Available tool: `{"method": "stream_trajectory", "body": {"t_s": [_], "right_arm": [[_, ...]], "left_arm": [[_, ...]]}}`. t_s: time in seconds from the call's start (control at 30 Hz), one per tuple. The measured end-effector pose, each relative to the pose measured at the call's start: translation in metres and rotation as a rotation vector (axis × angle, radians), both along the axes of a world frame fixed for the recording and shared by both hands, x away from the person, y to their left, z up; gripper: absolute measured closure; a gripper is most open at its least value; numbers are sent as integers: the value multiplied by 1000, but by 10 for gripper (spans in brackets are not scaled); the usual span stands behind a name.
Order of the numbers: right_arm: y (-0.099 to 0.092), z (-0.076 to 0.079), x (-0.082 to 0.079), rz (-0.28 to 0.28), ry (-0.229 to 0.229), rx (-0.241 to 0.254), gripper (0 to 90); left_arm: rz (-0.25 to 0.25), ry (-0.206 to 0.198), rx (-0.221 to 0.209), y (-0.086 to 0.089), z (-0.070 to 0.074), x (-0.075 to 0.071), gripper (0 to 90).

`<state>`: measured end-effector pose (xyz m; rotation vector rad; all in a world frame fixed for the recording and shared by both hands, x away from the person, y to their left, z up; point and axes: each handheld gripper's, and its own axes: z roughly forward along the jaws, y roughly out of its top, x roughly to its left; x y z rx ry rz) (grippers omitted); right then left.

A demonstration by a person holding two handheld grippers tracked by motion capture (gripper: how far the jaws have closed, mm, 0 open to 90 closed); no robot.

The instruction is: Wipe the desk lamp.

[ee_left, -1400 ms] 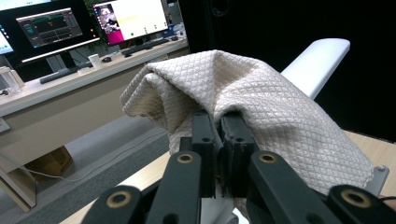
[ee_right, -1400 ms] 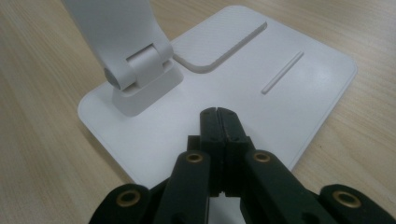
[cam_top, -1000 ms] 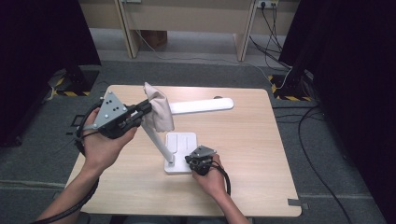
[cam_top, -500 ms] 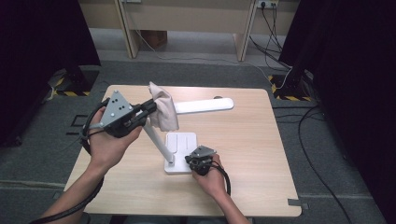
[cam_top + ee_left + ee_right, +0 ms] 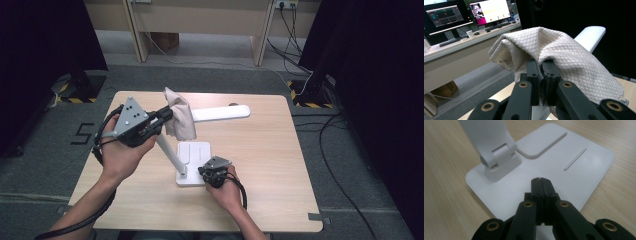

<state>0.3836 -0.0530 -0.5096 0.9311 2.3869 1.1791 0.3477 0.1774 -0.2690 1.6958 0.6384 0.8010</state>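
The left gripper (image 5: pixel 167 114), pinching the cloth (image 5: pixel 181 120), has slid it along the lamp (image 5: pixel 220 113); wiping advances. Right gripper (image 5: pixel 214 172), pressed together, steadies the base (image 5: pixel 192 155).

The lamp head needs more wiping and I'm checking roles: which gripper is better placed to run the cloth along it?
The left gripper: it is shut on the cloth draped over the lamp head. The right gripper, shut and empty, rests on the lamp base.
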Motion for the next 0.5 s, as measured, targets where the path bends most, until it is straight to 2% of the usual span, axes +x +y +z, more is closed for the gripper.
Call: {"method": "stream_trajectory", "body": {"t_s": [0.5], "right_arm": [[0, 0, 0, 2, 1, 3, 900]], "left_arm": [[-5, -8, -9, -10, -1, 1, 853]]}}
